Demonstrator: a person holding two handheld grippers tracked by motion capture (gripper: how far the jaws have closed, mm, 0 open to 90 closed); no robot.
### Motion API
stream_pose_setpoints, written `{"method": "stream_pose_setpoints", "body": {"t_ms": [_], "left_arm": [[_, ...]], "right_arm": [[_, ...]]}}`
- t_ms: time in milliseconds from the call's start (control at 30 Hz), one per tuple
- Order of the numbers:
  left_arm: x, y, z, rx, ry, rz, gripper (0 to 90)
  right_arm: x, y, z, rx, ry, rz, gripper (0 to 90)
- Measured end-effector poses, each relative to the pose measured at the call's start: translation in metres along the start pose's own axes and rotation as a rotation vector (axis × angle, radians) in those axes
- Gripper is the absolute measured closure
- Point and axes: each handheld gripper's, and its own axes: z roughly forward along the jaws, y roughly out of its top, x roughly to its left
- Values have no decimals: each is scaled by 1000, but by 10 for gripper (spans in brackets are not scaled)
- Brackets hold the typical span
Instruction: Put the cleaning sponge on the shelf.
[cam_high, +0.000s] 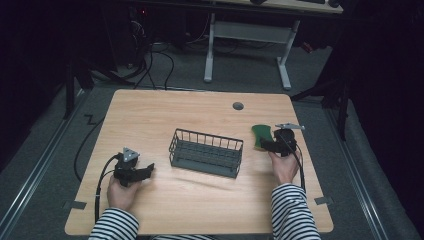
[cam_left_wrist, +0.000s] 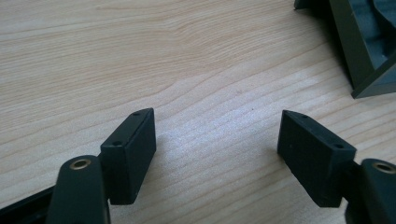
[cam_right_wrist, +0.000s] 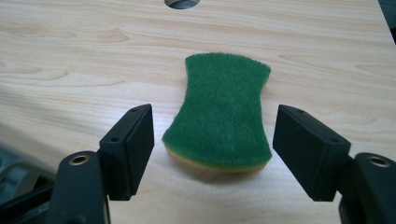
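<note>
From the high view I see a wooden table (cam_high: 150, 120) with a dark wire basket (cam_high: 206, 152) standing near its middle and a green sponge (cam_high: 261, 135) lying flat to the basket's right, apart from it. My right gripper (cam_high: 265, 145) sits just at the near end of that sponge, held by the right hand (cam_high: 284, 167) in a striped sleeve. In the right gripper view its jaws stand wide apart, one on each side of the sponge's (cam_right_wrist: 222, 114) near end, not touching it; the green scouring face is up and a yellow layer shows along the lower edge. A round hole in the table (cam_right_wrist: 181, 3) lies beyond the sponge. My left gripper (cam_high: 145, 171) rests low over the table to the left of the basket, in the left hand (cam_high: 121, 192), pointing toward the basket. In the left gripper view its jaws are also spread wide with bare wood between them, and a corner of the basket (cam_left_wrist: 369, 51) shows at the upper right, well clear of the jaws.
</note>
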Motion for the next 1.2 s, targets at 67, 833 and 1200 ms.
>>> {"method": "stream_pose_setpoints", "body": {"t_ms": [67, 833, 1200], "left_arm": [[0, 0, 0, 1, 0, 1, 284], [-2, 0, 1, 2, 9, 10, 282], [-1, 0, 1, 2, 8, 8, 282]], "right_arm": [[0, 3, 6, -4, 6, 13, 288], [1, 47, 62, 282, -37, 22, 213], [-1, 54, 76, 408, -58, 35, 229]]}}
